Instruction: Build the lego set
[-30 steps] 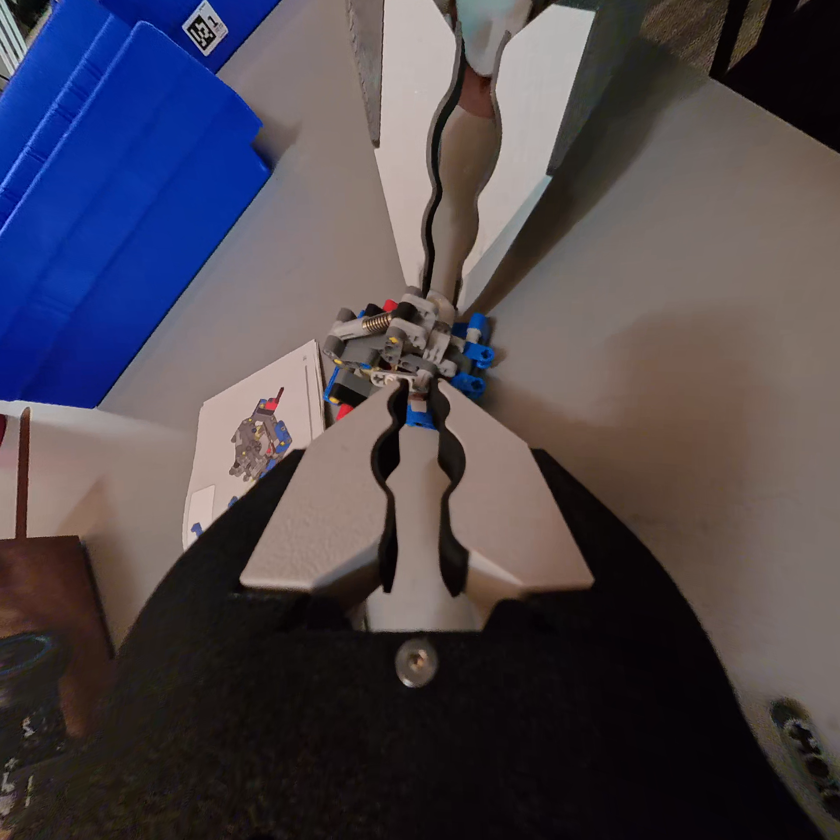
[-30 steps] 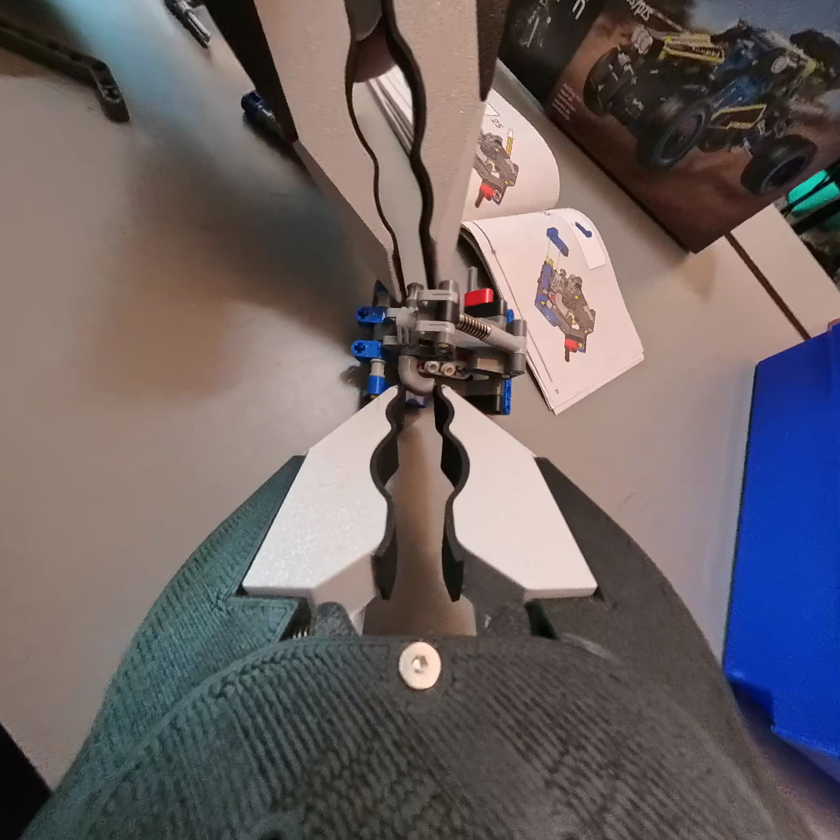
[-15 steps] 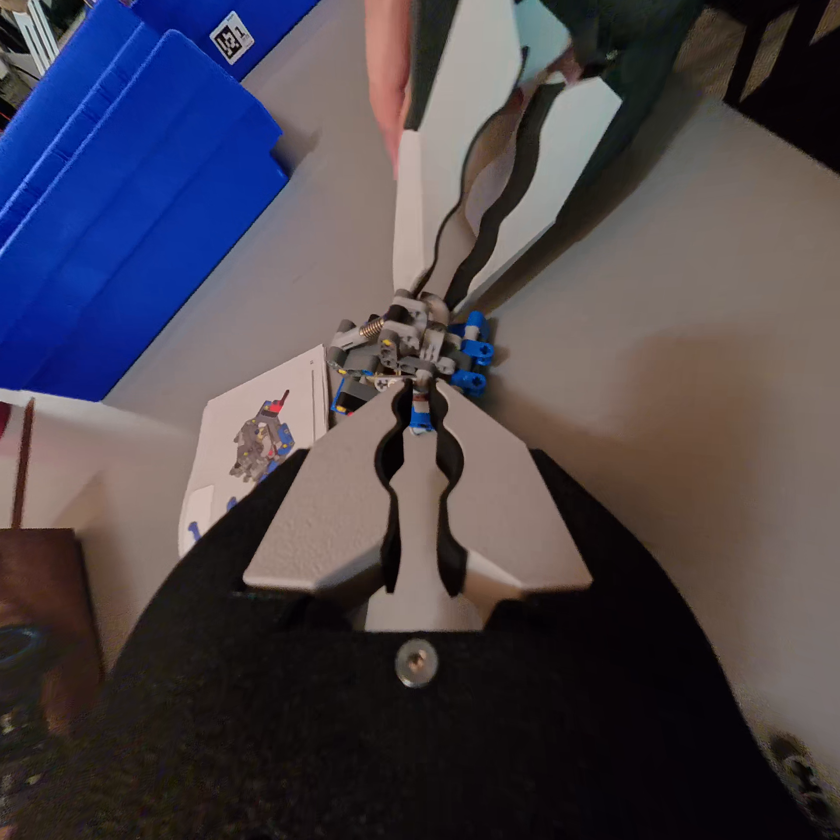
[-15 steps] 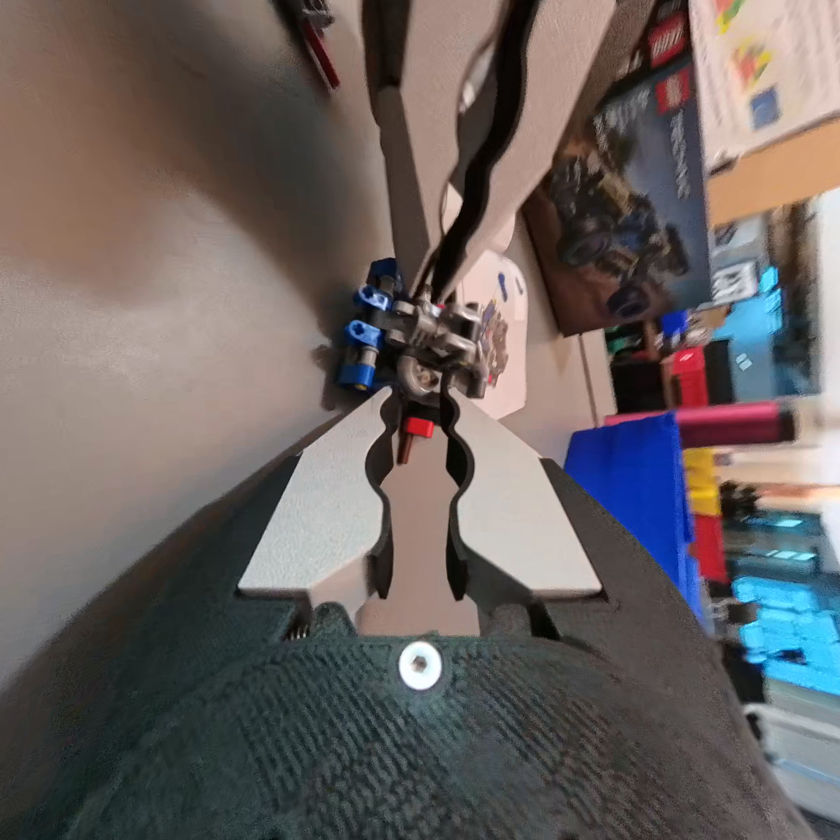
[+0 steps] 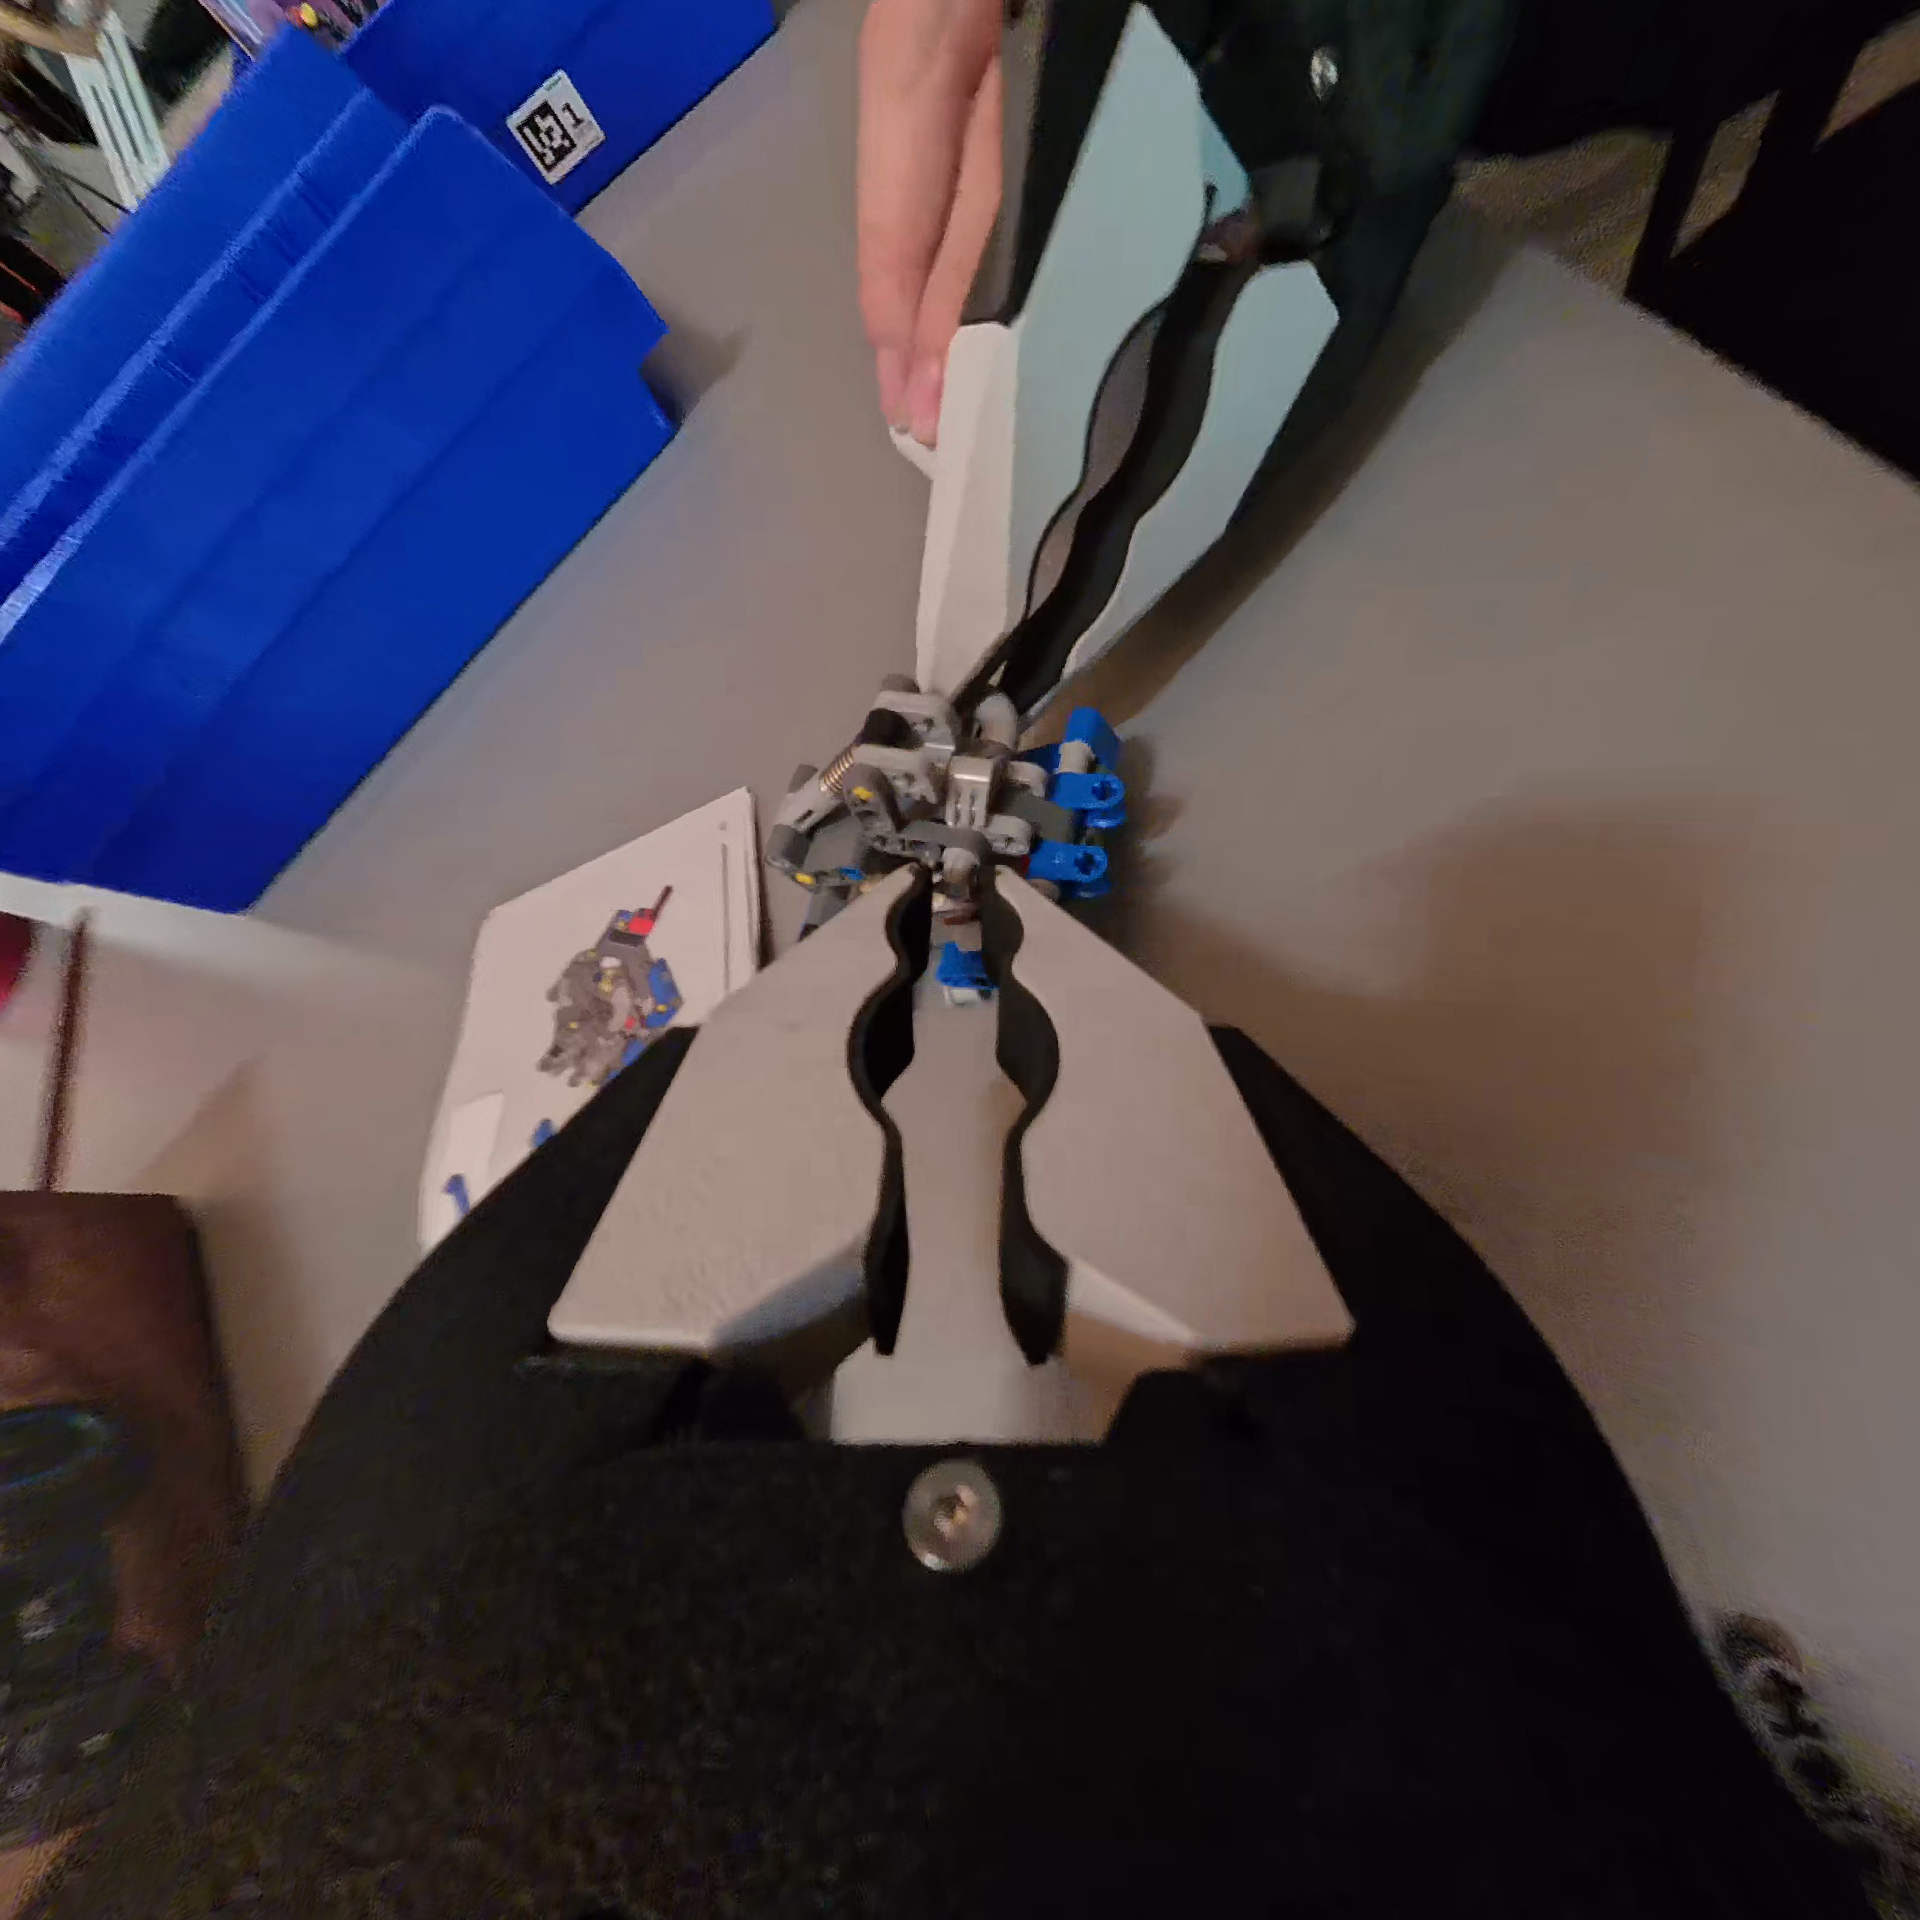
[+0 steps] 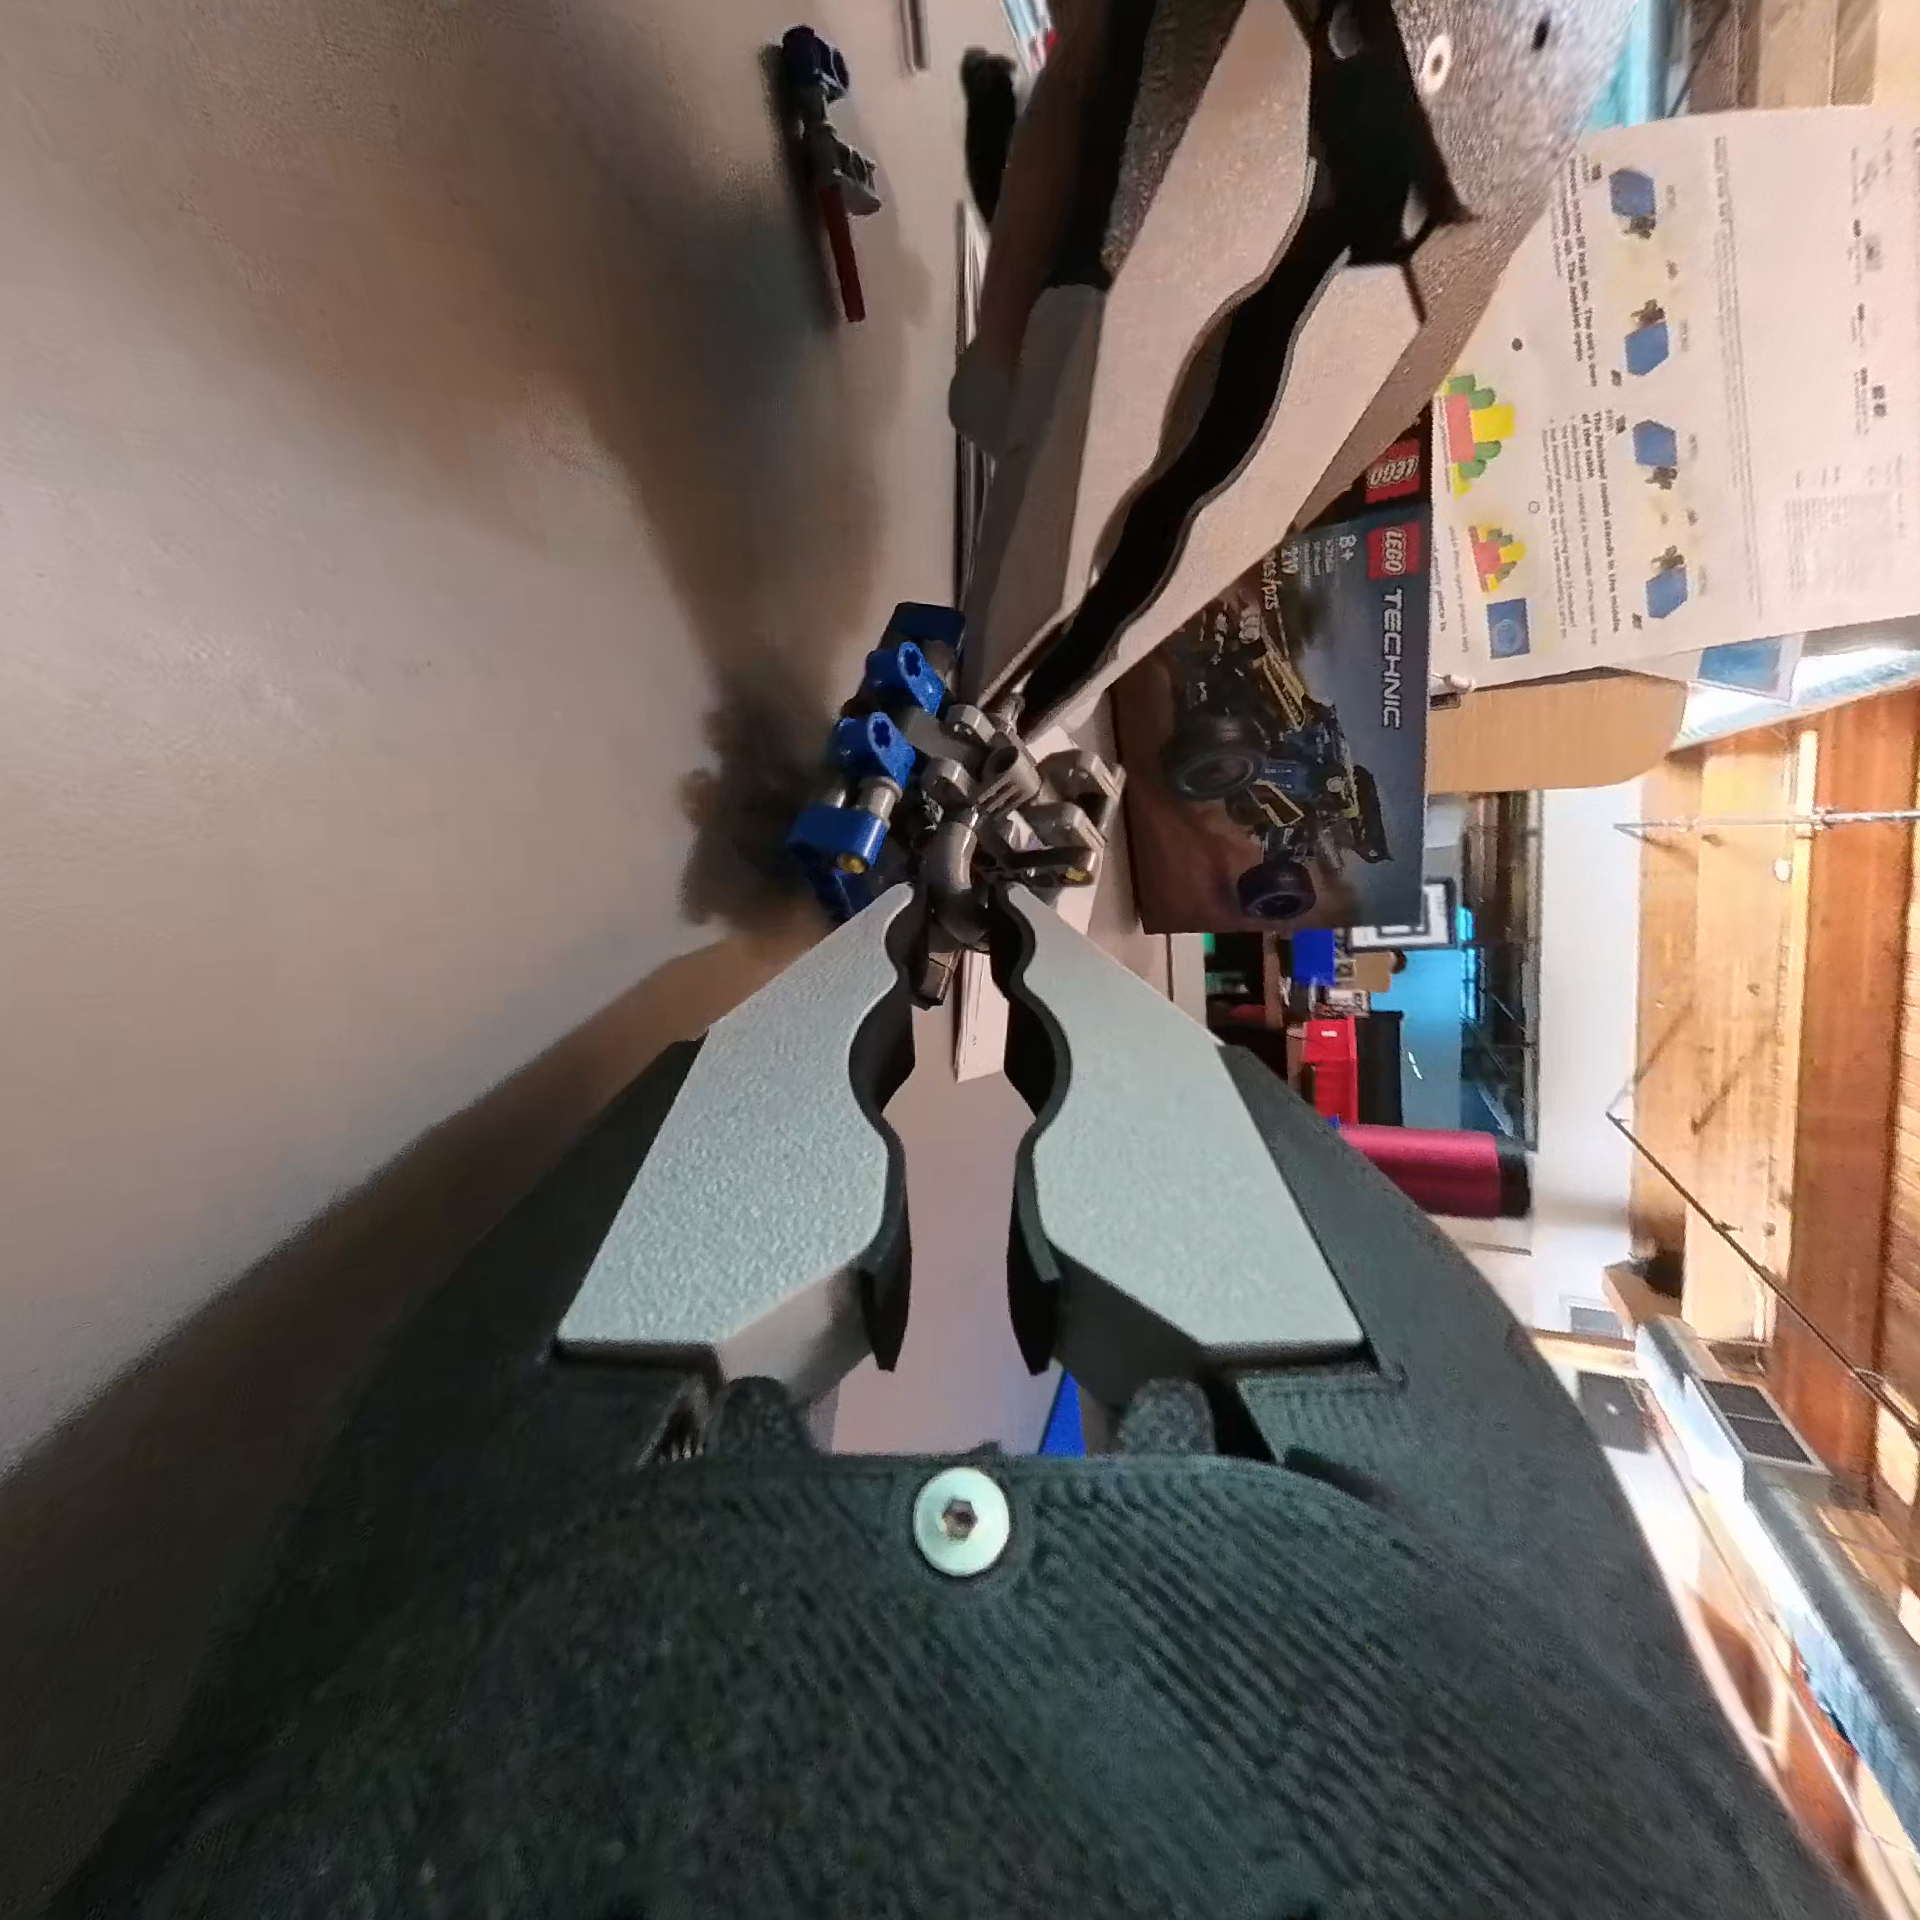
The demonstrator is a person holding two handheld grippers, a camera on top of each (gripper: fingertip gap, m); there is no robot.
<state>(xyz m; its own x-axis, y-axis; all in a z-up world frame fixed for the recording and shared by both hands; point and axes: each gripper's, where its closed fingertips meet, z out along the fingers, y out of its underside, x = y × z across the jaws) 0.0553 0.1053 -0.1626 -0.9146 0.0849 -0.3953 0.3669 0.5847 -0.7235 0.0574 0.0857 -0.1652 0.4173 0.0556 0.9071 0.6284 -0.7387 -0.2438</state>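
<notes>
I see blue plastic bins (image 5: 312, 436) at left, then an open instruction booklet (image 5: 613, 997) on the grey table (image 5: 1507, 935). My left gripper (image 5: 956, 883) and right gripper (image 6: 956, 904) both clench the grey-and-blue lego assembly (image 5: 956, 810) just above the tabletop.

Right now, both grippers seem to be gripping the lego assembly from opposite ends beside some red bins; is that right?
Not quite: the bins are blue, as the left wrist view shows. The rest holds: the left gripper and right gripper grip the lego assembly from opposite ends.

Glossy plastic lego assembly (image 5: 951, 805), matt table (image 5: 1455, 831)
</notes>
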